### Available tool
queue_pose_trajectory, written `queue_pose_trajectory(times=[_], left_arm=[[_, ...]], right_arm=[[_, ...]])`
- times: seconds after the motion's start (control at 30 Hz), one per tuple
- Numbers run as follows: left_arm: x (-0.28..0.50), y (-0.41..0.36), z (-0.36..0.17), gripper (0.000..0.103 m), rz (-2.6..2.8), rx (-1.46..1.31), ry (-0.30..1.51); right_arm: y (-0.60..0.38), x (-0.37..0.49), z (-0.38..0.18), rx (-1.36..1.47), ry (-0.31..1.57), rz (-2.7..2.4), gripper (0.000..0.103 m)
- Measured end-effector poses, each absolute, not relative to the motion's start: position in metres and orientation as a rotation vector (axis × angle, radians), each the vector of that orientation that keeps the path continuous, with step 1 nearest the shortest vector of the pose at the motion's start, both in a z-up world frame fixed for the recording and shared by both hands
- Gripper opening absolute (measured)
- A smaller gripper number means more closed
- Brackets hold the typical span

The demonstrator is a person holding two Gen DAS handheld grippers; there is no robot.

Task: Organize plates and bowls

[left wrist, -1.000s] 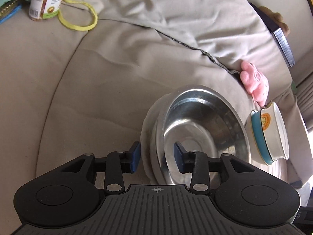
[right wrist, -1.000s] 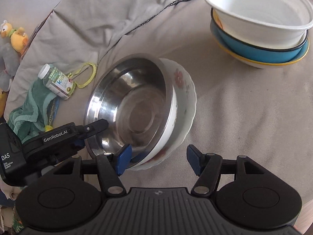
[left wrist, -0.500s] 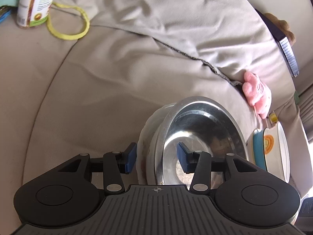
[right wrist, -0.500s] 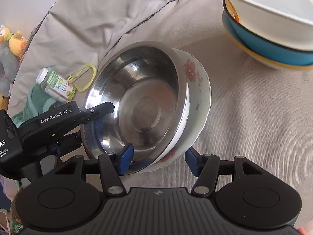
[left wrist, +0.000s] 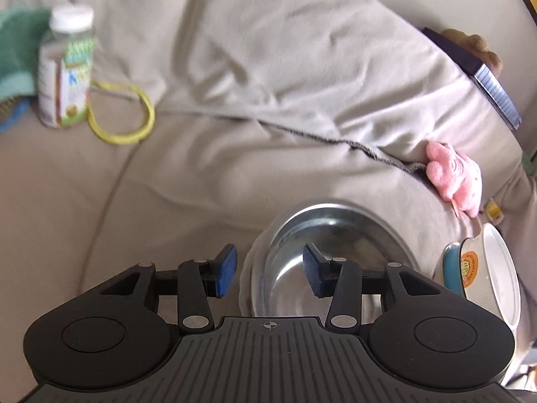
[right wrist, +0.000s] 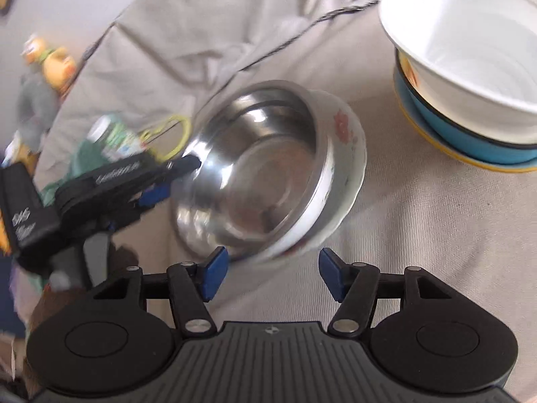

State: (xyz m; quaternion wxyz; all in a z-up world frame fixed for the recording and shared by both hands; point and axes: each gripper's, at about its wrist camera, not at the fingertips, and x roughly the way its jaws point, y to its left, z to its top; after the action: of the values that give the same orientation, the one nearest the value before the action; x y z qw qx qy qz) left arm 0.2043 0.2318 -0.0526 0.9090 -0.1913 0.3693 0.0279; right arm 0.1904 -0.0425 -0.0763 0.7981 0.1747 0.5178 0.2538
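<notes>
Both tongs stand open and empty on a beige sofa: the left tongs, which have just been opening, straddle the near rim of a steel bowl without pressing it, while the right tongs hover just short of it at lower centre. Nested in a flowered china bowl, the steel bowl looks light, stiff and slippery, the china heavier and breakable, so a pinch across both rims seems safest. Upper right, a white bowl tops a blue bowl.

Bright daylight, motion blur, fisheye-warped edges
</notes>
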Motion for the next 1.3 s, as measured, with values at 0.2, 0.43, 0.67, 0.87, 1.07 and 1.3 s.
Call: queue_pose_trajectory(times=[0.2,0.43,0.67,0.87,1.07,1.3], left_arm=[[0.188,0.181,0.001,0.047,0.055,-0.348,0.671],[0.211,0.079,0.024,0.047,-0.147,-0.324,0.711],[0.233,-0.011,0.02,0.047,-0.214,-0.102,0.728],[0.242,-0.041,0.001,0.047,-0.189,-0.003,0.771],[0.254,-0.049,-0.016,0.047,-0.137,0.035,0.828],[0.254,-0.056,-0.017,0.046,-0.143,0.048,0.833]], right_arm=[[-0.083,0.166,-0.006,0.188,0.846,0.626,0.061],[-0.172,0.197,0.011,0.163,0.675,0.42,0.064],[-0.237,0.238,-0.026,0.226,0.629,0.192,0.064],[-0.249,0.268,-0.073,0.316,0.698,0.216,0.064],[-0.241,0.273,-0.096,0.287,0.721,0.242,0.064],[-0.25,0.28,-0.108,0.381,0.777,0.324,0.061]])
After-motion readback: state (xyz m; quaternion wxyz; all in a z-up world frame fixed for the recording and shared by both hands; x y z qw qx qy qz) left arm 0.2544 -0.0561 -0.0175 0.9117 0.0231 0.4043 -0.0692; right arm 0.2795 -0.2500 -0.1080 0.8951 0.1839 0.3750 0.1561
